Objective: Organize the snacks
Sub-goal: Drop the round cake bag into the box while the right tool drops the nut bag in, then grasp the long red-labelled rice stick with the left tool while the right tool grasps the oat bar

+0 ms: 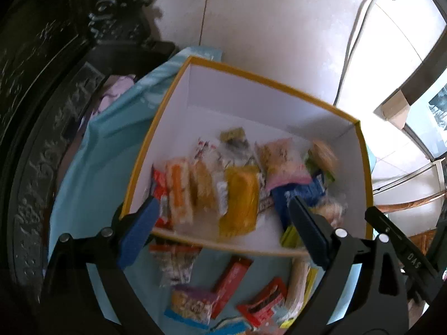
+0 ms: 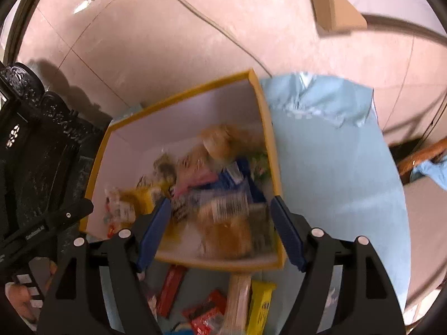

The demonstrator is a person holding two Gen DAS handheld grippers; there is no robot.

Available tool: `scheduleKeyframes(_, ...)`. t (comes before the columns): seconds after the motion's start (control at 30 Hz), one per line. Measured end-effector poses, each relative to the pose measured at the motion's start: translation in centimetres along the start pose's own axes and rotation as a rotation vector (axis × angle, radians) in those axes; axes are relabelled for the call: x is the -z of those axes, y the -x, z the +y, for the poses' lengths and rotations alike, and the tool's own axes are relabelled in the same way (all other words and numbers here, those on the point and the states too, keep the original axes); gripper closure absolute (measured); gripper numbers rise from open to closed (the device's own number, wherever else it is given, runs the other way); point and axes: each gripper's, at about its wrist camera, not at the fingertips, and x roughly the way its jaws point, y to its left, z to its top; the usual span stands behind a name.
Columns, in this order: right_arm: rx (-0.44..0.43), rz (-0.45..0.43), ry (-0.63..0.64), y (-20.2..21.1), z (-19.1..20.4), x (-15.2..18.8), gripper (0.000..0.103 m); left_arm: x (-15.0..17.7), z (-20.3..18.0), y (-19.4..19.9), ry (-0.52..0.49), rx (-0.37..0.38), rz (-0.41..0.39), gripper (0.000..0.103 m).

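A yellow-rimmed box (image 1: 251,74) (image 2: 181,92) with white walls stands on a light blue cloth (image 1: 92,195) (image 2: 335,181) and holds several snack packs, among them a yellow pack (image 1: 240,201) and a blue one (image 1: 301,192). My left gripper (image 1: 223,220) hangs open over the box's near wall, nothing pressed between its blue pads (image 1: 139,223). My right gripper (image 2: 220,226) is also open above the box's right end. A blurred orange-brown pack (image 2: 226,223) lies between and below its pads, untouched. Loose red bars (image 1: 232,284) (image 2: 170,290) and a yellow bar (image 2: 261,304) lie before the box.
Dark carved furniture (image 1: 42,111) (image 2: 42,139) borders the left. A cable (image 1: 354,36) and a cardboard box (image 1: 396,109) (image 2: 335,8) sit on the pale tiled floor beyond. A wooden chair (image 2: 419,153) is at the right. A hand (image 2: 22,296) holds the other gripper's handle.
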Motion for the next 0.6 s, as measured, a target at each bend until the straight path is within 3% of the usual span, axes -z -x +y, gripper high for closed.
scheduleKeyframes(0.6, 0.036, 0.031, -0.013, 5.9, -2.3, 7.6, 0.028, 9.2, 4.3, 4.6, 0.059, -0.026, 0.064, 0.008)
